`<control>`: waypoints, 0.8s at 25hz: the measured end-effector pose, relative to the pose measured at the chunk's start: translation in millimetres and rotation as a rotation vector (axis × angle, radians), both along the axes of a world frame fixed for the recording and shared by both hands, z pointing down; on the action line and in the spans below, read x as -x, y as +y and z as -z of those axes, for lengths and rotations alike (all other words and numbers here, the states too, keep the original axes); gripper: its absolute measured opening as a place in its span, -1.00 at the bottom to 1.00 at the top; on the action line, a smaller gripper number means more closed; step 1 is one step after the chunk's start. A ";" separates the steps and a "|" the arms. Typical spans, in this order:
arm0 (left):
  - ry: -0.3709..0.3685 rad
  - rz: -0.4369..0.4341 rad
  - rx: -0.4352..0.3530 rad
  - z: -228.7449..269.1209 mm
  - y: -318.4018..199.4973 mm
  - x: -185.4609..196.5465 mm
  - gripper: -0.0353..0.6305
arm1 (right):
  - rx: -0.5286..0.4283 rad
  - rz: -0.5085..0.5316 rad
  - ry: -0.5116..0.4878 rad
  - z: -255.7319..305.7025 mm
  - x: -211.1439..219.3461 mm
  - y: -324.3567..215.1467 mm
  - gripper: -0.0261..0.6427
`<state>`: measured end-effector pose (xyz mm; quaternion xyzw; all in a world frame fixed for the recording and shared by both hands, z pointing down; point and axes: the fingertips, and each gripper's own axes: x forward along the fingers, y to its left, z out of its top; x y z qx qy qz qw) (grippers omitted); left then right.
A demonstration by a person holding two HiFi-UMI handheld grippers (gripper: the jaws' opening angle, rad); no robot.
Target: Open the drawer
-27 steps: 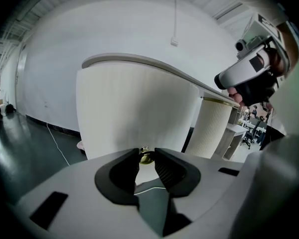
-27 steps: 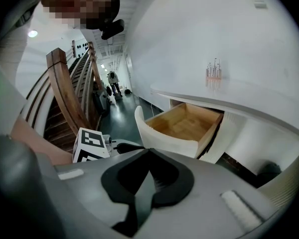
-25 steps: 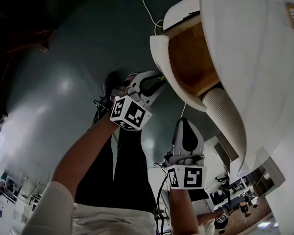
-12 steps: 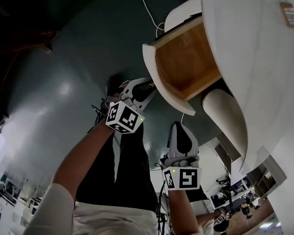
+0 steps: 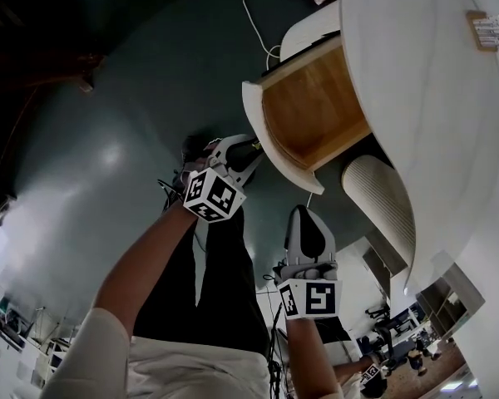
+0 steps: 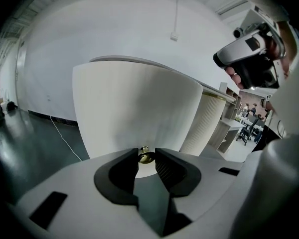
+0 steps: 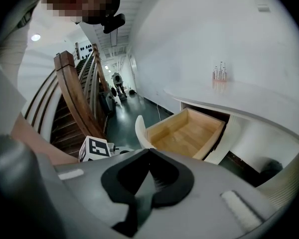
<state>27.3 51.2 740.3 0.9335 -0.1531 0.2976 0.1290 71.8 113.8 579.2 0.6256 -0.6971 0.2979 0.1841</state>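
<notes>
The white curved drawer front (image 5: pixel 270 140) stands pulled out from the white desk, and its wooden inside (image 5: pixel 316 106) is bare. The right gripper view shows the same open drawer (image 7: pixel 187 133). My left gripper (image 5: pixel 254 150) is at the front's small brass knob (image 6: pixel 145 157). The knob sits between the tips of my left gripper (image 6: pixel 146 156), whose jaws have just been opening and lie loosely round it. My right gripper (image 5: pixel 308 213) hangs below the drawer, apart from it. In its own view my right gripper (image 7: pixel 149 152) is shut and empty.
A ribbed white column (image 5: pixel 381 199) stands under the desk, right of the drawer. A white cable (image 5: pixel 251 11) runs across the dark floor. Small bottles (image 7: pixel 218 73) stand on the desk top. A wooden staircase (image 7: pixel 72 93) rises at my left.
The drawer has slid further out of the desk with my left gripper at its knob, mostly in the first half second. My right gripper has shifted slightly.
</notes>
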 end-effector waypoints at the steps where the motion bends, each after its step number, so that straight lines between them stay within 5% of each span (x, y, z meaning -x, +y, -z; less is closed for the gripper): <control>1: -0.015 -0.007 0.005 0.4 1.5 0.3 -0.57 | -0.004 0.000 0.001 3.4 -0.9 -0.3 -0.89; 10: -0.040 -0.028 0.033 52.4 -0.6 13.3 -0.46 | -0.035 -0.021 -0.018 42.4 -11.0 -15.8 -0.89; 20: 0.041 -0.018 0.059 201.8 -14.6 16.1 -0.47 | -0.059 -0.087 -0.067 141.4 -22.7 -24.2 -0.89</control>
